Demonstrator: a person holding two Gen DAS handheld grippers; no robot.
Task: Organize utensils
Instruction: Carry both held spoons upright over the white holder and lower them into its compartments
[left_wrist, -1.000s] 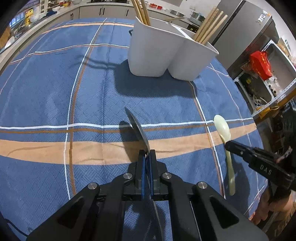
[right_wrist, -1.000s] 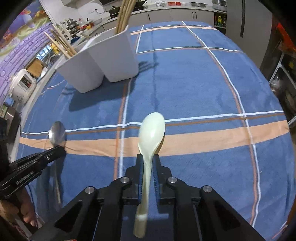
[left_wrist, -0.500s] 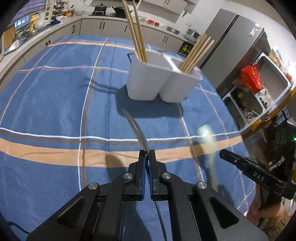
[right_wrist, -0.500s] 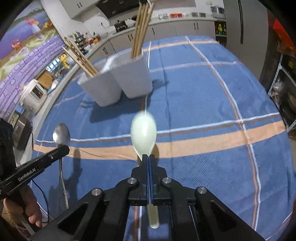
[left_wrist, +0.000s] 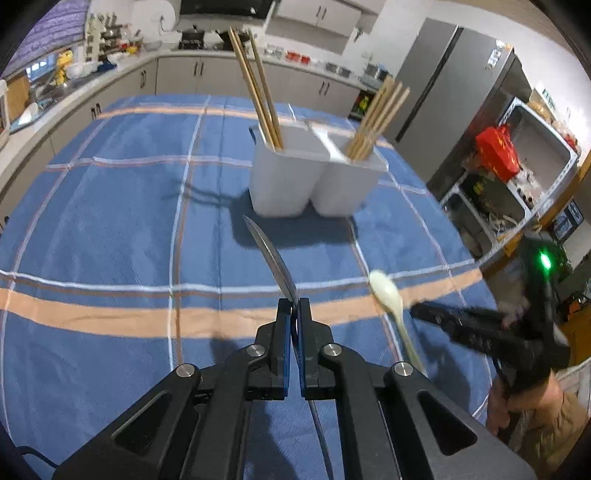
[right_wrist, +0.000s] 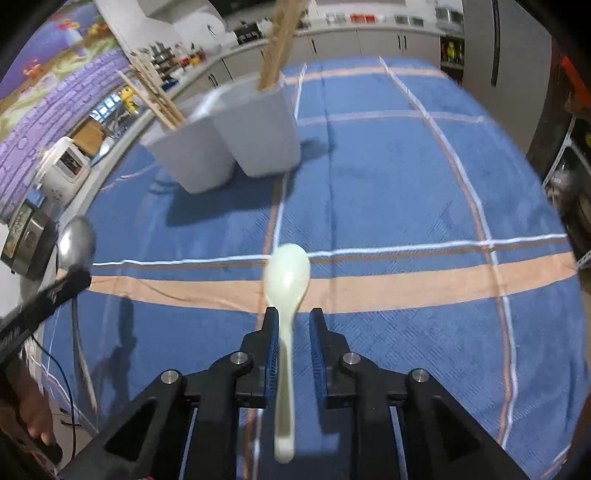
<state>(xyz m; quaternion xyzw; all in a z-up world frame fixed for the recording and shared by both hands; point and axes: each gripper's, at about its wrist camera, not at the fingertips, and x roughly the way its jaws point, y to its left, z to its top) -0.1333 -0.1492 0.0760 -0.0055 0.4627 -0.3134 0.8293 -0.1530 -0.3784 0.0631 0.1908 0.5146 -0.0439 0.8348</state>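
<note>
Blue plaid tablecloth (left_wrist: 110, 221) across the whole table. Near its middle, a white two-compartment utensil holder (left_wrist: 295, 177) with wooden chopsticks (left_wrist: 258, 96) upright in both compartments. In front of the holder, left gripper (left_wrist: 294, 314), fingers together, clamped on a metal spoon (left_wrist: 271, 258) raised above the cloth. In front of the holder too, right gripper (right_wrist: 293, 321), jaws just parted, pale green spoon (right_wrist: 288, 277) loose between them, against one finger.
</note>
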